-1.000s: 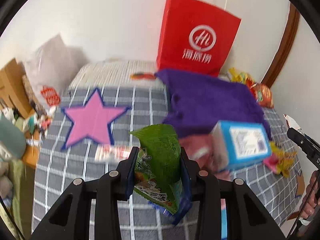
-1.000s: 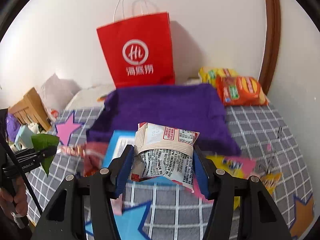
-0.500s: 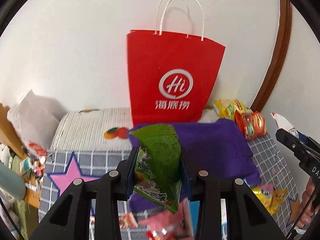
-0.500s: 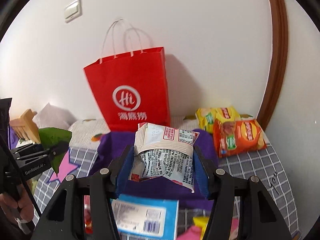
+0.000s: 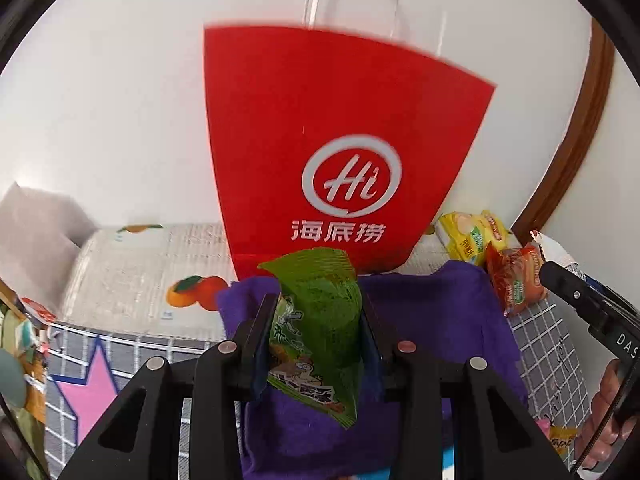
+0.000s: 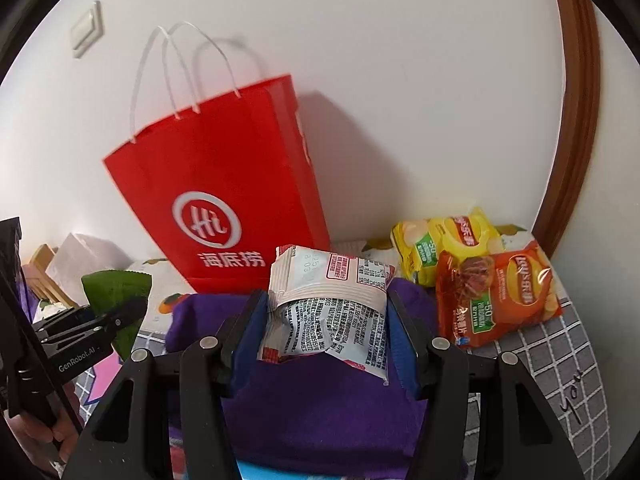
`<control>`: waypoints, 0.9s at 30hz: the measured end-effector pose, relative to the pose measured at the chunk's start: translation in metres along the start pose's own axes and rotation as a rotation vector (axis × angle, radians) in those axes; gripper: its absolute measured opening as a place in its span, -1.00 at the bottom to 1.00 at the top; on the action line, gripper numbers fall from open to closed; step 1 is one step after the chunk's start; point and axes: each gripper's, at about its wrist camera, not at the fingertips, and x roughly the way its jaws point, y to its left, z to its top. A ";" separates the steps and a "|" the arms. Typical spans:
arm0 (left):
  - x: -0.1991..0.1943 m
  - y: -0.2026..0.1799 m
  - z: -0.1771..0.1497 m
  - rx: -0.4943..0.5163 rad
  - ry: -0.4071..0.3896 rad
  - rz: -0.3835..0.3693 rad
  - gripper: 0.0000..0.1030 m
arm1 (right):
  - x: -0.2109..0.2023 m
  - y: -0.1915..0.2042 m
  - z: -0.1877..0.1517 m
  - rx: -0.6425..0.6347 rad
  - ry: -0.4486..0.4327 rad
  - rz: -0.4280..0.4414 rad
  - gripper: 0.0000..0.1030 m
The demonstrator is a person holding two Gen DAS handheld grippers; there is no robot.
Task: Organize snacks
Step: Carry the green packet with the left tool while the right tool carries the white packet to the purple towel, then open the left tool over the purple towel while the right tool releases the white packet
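Nearest the left wrist camera, the left tool (image 5: pixel 318 326) is clamped on one green snack packet (image 5: pixel 318 320), its two fingers pressed against the packet's sides and the packet standing upright between them. In the right wrist view, the right tool (image 6: pixel 326 328) is likewise closed on one white snack packet (image 6: pixel 328 312) printed with dense text and a red label, held crumpled between blue-padded fingers (image 6: pixel 402 344). Each tool is visible at the edge of the other's view: the left tool appears at the lower left of the right camera with the green packet in its grip, and the right tool's black body shows at the right edge of the left camera.

Both packets hang above a purple cloth (image 6: pixel 320 408) spread on a grey checked bedcover (image 6: pixel 560 360) with white grid lines; one pink star (image 5: pixel 90 392) with a dark blue outline shows on the cover at the left. Beyond the cloth lies a pale pillow (image 5: pixel 160 268) printed with oranges.

Behind the cloth, one red paper bag (image 6: pixel 224 204) with white string handles and a white "Hi" logo stands upright against a plain white wall (image 6: pixel 400 60). To its right, by the wall, rest two crisp bags: one yellow (image 6: pixel 448 244), one orange-red (image 6: pixel 496 292), the orange-red one overlapping the yellow. A brown wooden frame (image 6: pixel 576 100) curves up the right edge, and one light switch (image 6: pixel 86 34) sits high on the wall at left.
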 end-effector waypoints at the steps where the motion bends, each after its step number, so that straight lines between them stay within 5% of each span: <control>1: 0.008 0.001 -0.002 0.000 0.008 0.000 -0.31 | 0.009 -0.003 0.001 -0.002 0.022 -0.007 0.11; 7: 0.049 0.009 -0.013 -0.016 0.099 0.014 -0.31 | 0.046 -0.011 -0.005 -0.013 0.108 -0.025 0.11; 27: 0.097 0.005 -0.031 -0.029 0.247 -0.001 -0.31 | 0.120 -0.027 -0.039 0.003 0.340 -0.089 0.12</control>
